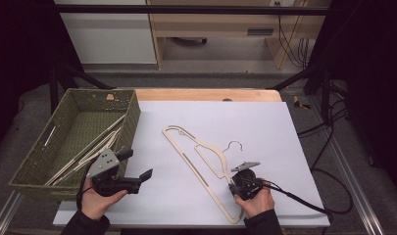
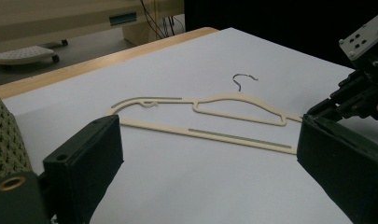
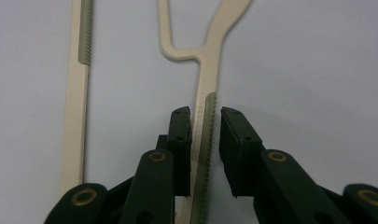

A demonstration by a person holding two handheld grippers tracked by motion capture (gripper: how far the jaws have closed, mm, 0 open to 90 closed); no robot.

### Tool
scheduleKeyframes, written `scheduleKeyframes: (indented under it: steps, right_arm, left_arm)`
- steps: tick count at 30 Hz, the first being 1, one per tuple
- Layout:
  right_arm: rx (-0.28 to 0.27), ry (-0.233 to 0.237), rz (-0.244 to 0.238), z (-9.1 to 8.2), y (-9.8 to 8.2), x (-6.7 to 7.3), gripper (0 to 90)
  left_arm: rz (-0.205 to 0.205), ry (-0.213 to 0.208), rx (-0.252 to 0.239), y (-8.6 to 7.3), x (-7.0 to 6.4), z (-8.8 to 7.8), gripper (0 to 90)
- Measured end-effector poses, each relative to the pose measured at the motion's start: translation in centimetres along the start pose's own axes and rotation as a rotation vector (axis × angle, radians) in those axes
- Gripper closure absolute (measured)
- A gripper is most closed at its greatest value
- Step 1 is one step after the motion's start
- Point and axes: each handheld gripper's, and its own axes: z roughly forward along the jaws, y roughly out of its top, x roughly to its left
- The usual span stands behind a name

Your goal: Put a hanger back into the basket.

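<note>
A cream wooden hanger (image 1: 202, 145) with a dark wire hook lies flat on the white table sheet (image 1: 264, 127). My right gripper (image 1: 233, 185) is at the hanger's near end. In the right gripper view its jaws (image 3: 205, 122) sit on either side of one slim arm of the hanger (image 3: 210, 70), pads against the ribbed grey strip. My left gripper (image 1: 137, 164) hovers beside the basket, left of the hanger, jaws wide apart and holding nothing. The left gripper view looks between its open jaws (image 2: 210, 144) at the hanger (image 2: 238, 138) and at the right gripper (image 2: 359, 88) beyond.
A green woven basket (image 1: 133, 117) stands at the table's left edge with several cream hangers (image 1: 88, 152) inside. Cables trail off the table's right side (image 1: 309, 200). A wooden table strip (image 1: 206, 94) runs along the far edge.
</note>
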Motion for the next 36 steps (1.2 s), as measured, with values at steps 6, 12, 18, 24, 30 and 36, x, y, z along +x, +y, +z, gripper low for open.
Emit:
scheduleKeyframes:
  steps: [6,12,18,24,30,36]
  right_arm:
    - [0.026,0.019,0.075,0.0,0.3,-0.5,79.9]
    - [-0.051,0.082,0.089,-0.6,0.2,-1.6,80.1]
    - [-0.102,0.071,0.063,-2.1,0.4,-1.9,80.2]
    - [-0.173,0.076,-0.014,-3.8,0.6,-1.9,80.2]
    - [-0.184,0.089,-0.03,-4.5,0.7,-1.4,80.2]
    - [-0.188,0.088,-0.048,-4.5,0.6,-1.3,80.1]
  left_arm:
    - [0.013,-0.02,0.019,0.0,-0.7,0.9,7.1]
    - [0.029,-0.047,0.031,0.7,-1.8,2.3,7.6]
    - [0.032,-0.073,0.039,1.9,-2.6,4.5,8.1]
    - [0.015,-0.102,0.056,3.5,-3.0,8.3,8.7]
    - [0.012,-0.117,0.119,4.8,-3.2,12.7,9.1]
    - [-0.007,-0.126,0.163,5.5,-3.2,16.5,10.8]
